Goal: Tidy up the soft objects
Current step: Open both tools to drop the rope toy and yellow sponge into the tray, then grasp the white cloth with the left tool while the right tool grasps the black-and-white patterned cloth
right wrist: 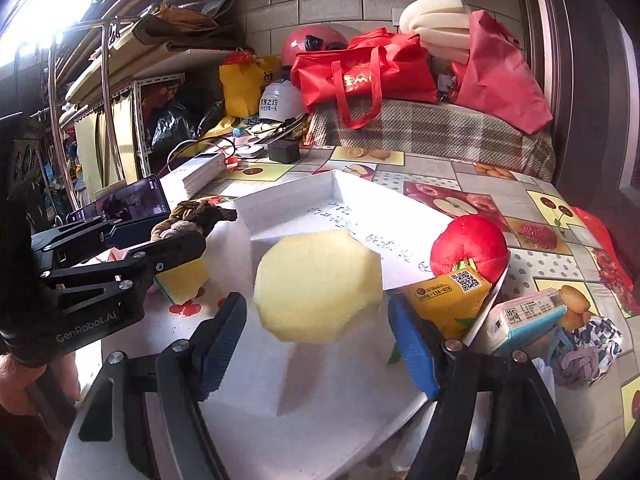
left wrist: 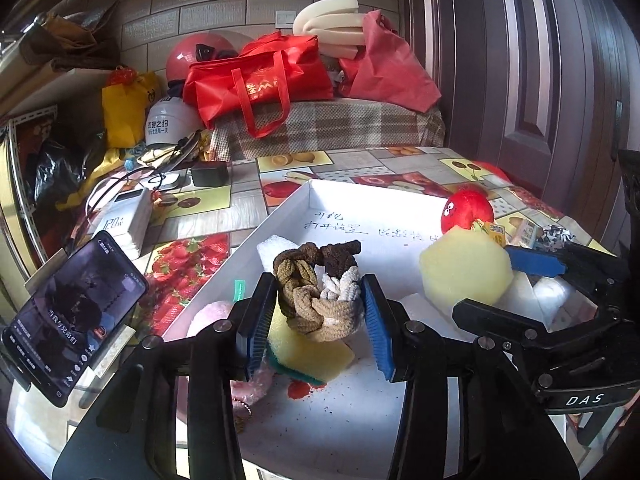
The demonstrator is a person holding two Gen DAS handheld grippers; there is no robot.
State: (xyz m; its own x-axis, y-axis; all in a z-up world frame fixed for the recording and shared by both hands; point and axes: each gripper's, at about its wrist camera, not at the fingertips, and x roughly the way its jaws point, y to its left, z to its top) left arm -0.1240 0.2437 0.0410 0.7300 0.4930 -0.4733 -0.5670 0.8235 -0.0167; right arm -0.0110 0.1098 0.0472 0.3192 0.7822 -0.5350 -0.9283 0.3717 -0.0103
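A white shallow tray (left wrist: 320, 196) lies on the fruit-print tablecloth. My left gripper (left wrist: 320, 312) is shut on a knotted brown-and-cream rope toy (left wrist: 320, 292), held over the tray above a yellow-green sponge (left wrist: 308, 354). A pale yellow round sponge (right wrist: 318, 286) floats above the tray, in front of my right gripper (right wrist: 318, 332), whose blue pads (right wrist: 414, 350) stand wide apart without touching it. The sponge also shows in the left wrist view (left wrist: 466, 268), beside the right gripper (left wrist: 560, 280). A red plush apple (right wrist: 468, 246) sits at the tray's right edge.
A pink plush piece (left wrist: 212, 314) lies in the tray's left part. A yellow carton (right wrist: 446, 300), a tissue pack (right wrist: 520, 320) and a crumpled cloth (right wrist: 588, 350) lie right of the tray. A phone (left wrist: 72, 316) and a power bank (left wrist: 128, 216) stand left.
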